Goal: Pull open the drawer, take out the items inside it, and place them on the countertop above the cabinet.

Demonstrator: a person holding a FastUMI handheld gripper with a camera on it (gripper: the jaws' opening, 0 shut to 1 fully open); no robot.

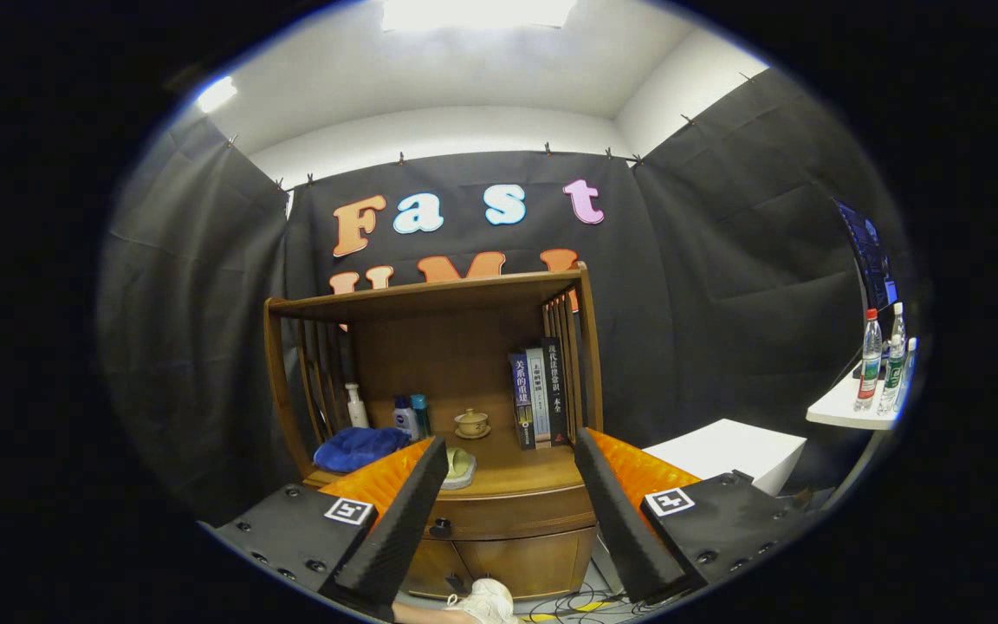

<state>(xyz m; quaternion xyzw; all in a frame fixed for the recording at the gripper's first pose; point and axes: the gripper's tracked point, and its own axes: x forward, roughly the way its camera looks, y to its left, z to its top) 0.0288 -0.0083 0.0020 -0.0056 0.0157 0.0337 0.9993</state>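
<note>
The gripper (512, 451) hangs in the air in front of the wooden cabinet, its fingers (395, 529) spread wide and released, with nothing between them. In the gap between the fingers shows the front of the curved brown wooden drawer (521, 513), which is closed; its small dark round knob (440, 526) sits just beside the inner edge of the left finger. Whatever lies inside the drawer is hidden. Below the drawer are the cabinet's wooden doors (525, 562).

Just above the drawer is the wooden countertop (512, 472) of the cabinet. Near its front edge, partly behind the left finger, lies a pale green rounded object on a light dish (460, 468); what it is cannot be told. Farther back, at the middle of the countertop, stands a small beige lidded teacup on a saucer (471, 423). Toward the left edge lies a crumpled blue cloth (359, 448), and behind it, along the back, stand a white pump bottle (356, 406) and two small bottles in blue and white and teal (411, 416). At the right edge a row of upright books (539, 397) leans against the slatted side of the wooden shelf frame (430, 299) that rises over the countertop.

Beyond the right finger, apart from the cabinet, stands a white box (729, 452). Further right a white desk (845, 407) carries several clear plastic water bottles (871, 360) near its front edge. On the floor below the cabinet a white shoe (486, 600) shows, with cables (586, 602) beside it.
</note>
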